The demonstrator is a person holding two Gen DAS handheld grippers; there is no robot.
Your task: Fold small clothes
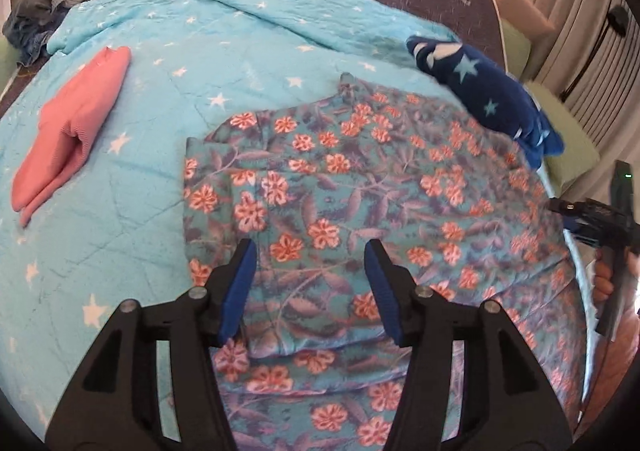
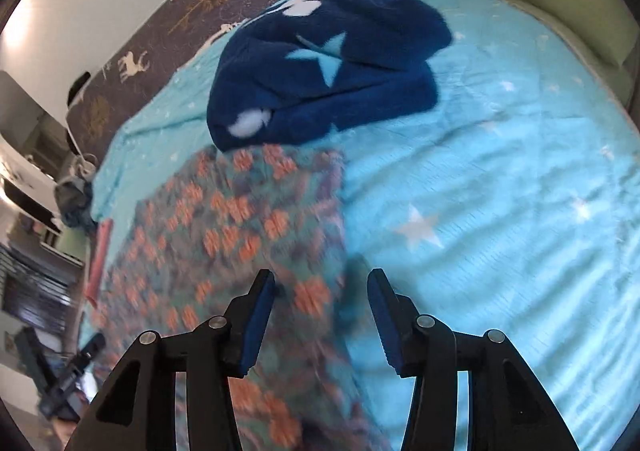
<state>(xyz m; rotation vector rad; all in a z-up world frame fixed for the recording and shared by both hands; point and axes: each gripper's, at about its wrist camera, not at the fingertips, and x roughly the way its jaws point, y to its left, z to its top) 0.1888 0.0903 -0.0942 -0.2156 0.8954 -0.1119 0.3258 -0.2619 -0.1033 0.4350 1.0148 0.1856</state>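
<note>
Teal floral-print garment [image 1: 360, 187] flat at frame centre on turquoise star-print blanket [image 1: 160, 99]. Left gripper [image 1: 310, 291] and right gripper [image 2: 320, 315]: jaws apart, empty.

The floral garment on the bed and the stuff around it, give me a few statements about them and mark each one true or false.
1. The floral garment lies spread on a light blue star-print blanket. True.
2. The left gripper is clamped on a fold of the floral cloth. False: its pads stand apart with nothing pinched between them.
3. A pink garment lies folded, apart from the floral one. True.
4. The dark blue fleece piece lies well clear of the floral garment. False: its edge meets or overlaps the floral garment's far end.
5. The right gripper is open over the floral garment's edge. True.
</note>
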